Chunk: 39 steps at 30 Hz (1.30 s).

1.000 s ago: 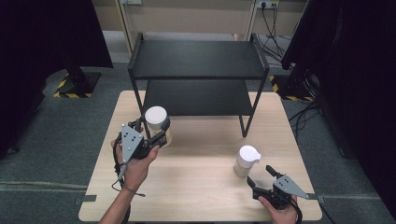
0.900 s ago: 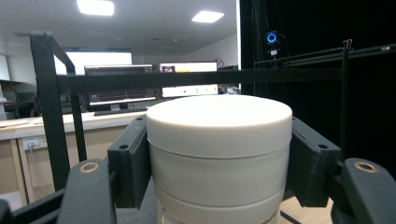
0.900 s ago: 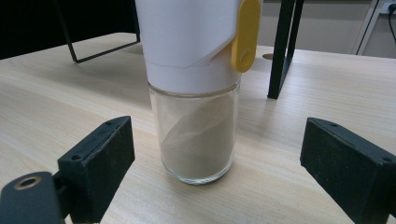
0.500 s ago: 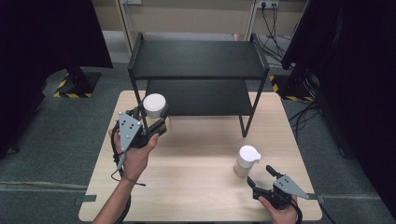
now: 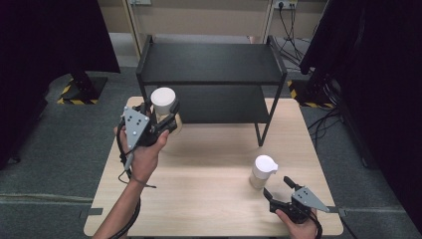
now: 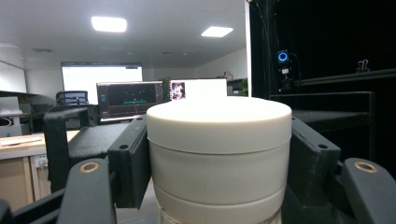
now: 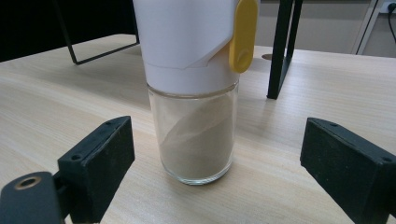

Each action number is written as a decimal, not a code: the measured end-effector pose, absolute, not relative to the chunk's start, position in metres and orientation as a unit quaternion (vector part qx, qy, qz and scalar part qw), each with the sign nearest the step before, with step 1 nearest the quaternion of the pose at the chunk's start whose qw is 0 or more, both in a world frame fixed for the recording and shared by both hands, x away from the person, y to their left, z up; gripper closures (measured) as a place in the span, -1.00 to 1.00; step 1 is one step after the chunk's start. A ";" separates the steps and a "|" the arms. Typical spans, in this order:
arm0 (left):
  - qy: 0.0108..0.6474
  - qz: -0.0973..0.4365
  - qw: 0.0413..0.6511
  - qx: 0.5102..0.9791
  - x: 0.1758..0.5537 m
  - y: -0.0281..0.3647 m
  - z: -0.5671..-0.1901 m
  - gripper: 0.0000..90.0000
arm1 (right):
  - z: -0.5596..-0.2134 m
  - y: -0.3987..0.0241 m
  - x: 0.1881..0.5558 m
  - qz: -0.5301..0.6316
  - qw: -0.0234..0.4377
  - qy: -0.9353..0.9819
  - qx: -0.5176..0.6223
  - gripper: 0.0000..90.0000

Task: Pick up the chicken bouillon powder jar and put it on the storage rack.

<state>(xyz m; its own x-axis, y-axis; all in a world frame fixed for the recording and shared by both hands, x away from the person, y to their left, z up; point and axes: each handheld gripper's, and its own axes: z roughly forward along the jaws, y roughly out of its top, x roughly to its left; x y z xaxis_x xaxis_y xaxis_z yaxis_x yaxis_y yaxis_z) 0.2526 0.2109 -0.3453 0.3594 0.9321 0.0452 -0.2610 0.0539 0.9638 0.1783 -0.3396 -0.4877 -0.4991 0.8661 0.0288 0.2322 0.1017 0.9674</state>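
We have the white-lidded jar (image 5: 163, 102) clamped between our left gripper's (image 5: 158, 118) fingers (image 6: 133, 158), one on either side just under its lid. Since a second ago it has come up off the tabletop (image 5: 209, 164) toward the black shelf (image 5: 211, 64), so the lift looks done and placing is next. Our right gripper's (image 5: 281, 190) fingers (image 7: 100, 154) stand wide open, empty, the glass shaker (image 7: 196, 93) between them untouched.

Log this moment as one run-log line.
left claw: shut on white-lidded jar, held off table | right claw: open, facing glass dispenser jar, not touching | black shelf rack: bare
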 end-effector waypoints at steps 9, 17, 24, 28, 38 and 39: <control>0.331 0.469 0.648 0.500 0.260 0.209 -0.331 -0.25 | -0.488 -0.340 0.178 0.536 0.296 0.679 0.404 -0.77; 0.330 0.476 0.649 0.492 0.264 0.206 -0.318 -0.25 | -0.488 -0.340 0.178 0.536 0.296 0.679 0.405 -0.77; 0.329 0.480 0.650 0.489 0.269 0.203 -0.305 -0.25 | -0.488 -0.340 0.178 0.536 0.295 0.679 0.405 -0.77; 0.330 0.481 0.651 0.485 0.272 0.202 -0.297 -0.25 | -0.488 -0.340 0.178 0.536 0.295 0.679 0.405 -0.77; 0.331 0.485 0.649 0.484 0.280 0.198 -0.279 -0.25 | -0.488 -0.340 0.178 0.537 0.295 0.679 0.404 -0.77; 0.331 0.485 0.649 0.484 0.280 0.198 -0.278 -0.25 | -0.488 -0.340 0.178 0.537 0.295 0.679 0.404 -0.77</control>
